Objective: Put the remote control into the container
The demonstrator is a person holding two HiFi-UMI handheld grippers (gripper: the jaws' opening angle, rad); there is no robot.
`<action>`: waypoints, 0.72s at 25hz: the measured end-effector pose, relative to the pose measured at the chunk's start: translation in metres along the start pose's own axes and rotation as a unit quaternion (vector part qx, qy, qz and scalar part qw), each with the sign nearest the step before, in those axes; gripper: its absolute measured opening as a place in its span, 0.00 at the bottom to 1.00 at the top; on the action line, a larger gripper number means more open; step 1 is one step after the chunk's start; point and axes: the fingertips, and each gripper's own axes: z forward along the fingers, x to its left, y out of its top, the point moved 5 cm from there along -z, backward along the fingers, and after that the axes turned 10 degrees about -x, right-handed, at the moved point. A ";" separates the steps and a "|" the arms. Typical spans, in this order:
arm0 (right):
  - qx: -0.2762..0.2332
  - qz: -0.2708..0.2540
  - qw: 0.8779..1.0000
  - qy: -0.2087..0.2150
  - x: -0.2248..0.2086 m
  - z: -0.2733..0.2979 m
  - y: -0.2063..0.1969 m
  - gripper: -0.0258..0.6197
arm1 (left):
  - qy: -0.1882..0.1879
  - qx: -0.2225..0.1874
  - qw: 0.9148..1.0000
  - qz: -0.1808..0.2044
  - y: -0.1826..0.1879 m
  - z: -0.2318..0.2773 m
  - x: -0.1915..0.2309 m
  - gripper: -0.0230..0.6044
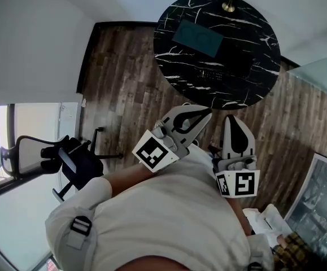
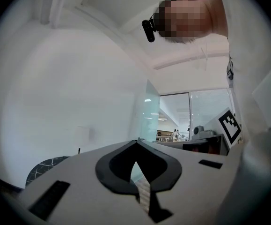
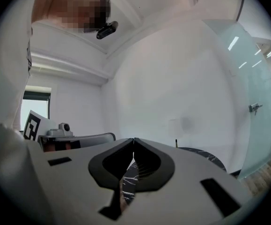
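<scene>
- Against shirt [image 1: 169, 219], holds left gripper [image 1: 206, 113] and right gripper [image 1: 232, 118], jaws together, empty.
- Faces likely remote [image 1: 211, 74] ahead by table [image 1: 265, 49] near edge, lying crosswise, left slightly nearer.

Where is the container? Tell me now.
In the head view, the teal container lies flat on the round black marble table, slightly left of its middle.

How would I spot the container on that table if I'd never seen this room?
Find the round black table with white veins on the wooden floor. On its far half lies the container, a teal rectangle. Its colour sets it apart: the nearby remote control is dark and blends into the top.
</scene>
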 end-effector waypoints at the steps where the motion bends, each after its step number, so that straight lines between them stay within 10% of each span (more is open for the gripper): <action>1: 0.000 -0.003 1.000 0.000 -0.001 0.012 0.001 0.05 | -0.001 0.000 1.000 -0.001 0.002 0.004 0.012 0.04; 18: 0.004 -0.020 0.999 -0.032 -0.026 0.113 0.001 0.05 | -0.029 0.008 0.999 -0.031 0.004 0.054 0.115 0.04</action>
